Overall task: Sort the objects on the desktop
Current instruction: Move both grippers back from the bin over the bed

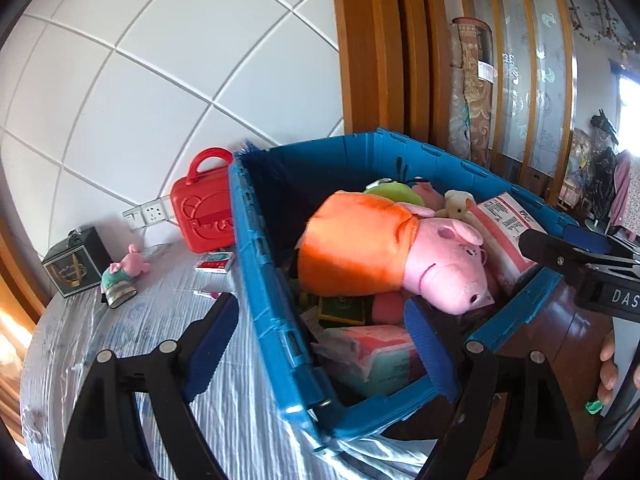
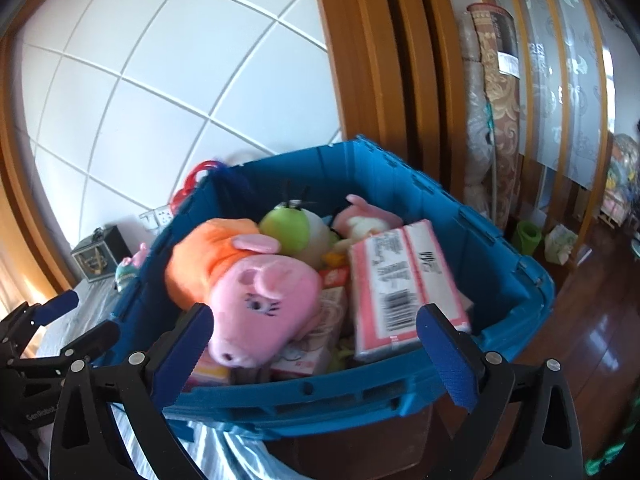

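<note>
Both tongs spread wide, gripping nothing. Left tongs [image 1: 316, 344] straddle the blue crate's [image 1: 260, 280] near-left wall: one finger outside over the tabletop [image 1: 160, 300], one inside. Right tongs [image 2: 320, 352] sit at the near rim, aimed in. Pig plush [image 2: 248, 288] lies on top of the pile in the crate, snout toward me, long axis running away and left. Right tongs look nearer its head. Loose stuff left on the tabletop: red case [image 1: 202, 208], small plush [image 1: 128, 268].
</note>
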`<control>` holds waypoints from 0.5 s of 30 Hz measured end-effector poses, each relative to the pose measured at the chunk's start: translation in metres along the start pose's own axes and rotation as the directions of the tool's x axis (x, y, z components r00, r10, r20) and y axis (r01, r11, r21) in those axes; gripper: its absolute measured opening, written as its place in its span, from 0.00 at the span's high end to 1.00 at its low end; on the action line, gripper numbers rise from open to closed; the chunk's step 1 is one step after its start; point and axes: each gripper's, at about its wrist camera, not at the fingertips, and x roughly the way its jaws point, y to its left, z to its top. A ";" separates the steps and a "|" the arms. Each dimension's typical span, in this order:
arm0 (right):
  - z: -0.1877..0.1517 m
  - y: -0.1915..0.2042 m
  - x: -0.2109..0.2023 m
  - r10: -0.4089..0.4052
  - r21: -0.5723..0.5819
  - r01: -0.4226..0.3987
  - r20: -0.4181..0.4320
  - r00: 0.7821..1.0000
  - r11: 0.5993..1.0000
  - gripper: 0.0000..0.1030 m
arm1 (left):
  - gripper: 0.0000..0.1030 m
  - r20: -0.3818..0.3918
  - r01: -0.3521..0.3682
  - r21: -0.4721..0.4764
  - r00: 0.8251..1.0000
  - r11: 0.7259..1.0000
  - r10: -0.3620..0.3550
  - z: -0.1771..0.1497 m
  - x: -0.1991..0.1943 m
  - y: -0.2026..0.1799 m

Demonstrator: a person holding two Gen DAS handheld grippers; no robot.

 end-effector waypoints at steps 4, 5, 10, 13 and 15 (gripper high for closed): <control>0.001 0.032 -0.003 0.021 -0.030 -0.020 0.015 1.000 0.999 0.00 | 0.18 0.007 -0.007 -0.038 1.000 0.999 0.007 -0.008 -0.009 0.026; 0.001 0.040 -0.004 0.023 -0.041 -0.022 0.019 1.000 0.999 0.00 | 0.18 0.010 -0.009 -0.049 1.000 0.999 0.009 -0.010 -0.012 0.036; -0.001 0.099 -0.004 0.036 -0.082 -0.032 0.038 0.999 0.996 0.00 | 0.18 0.030 -0.025 -0.096 0.999 0.995 0.028 -0.026 -0.028 0.087; -0.006 0.148 -0.004 0.040 -0.108 -0.036 0.042 0.998 0.994 0.00 | 0.18 0.041 -0.034 -0.118 0.998 0.992 0.039 -0.041 -0.038 0.130; -0.009 0.185 -0.004 0.054 -0.125 -0.048 0.043 0.998 0.991 0.00 | 0.18 0.043 -0.042 -0.136 0.998 0.990 0.048 -0.052 -0.044 0.163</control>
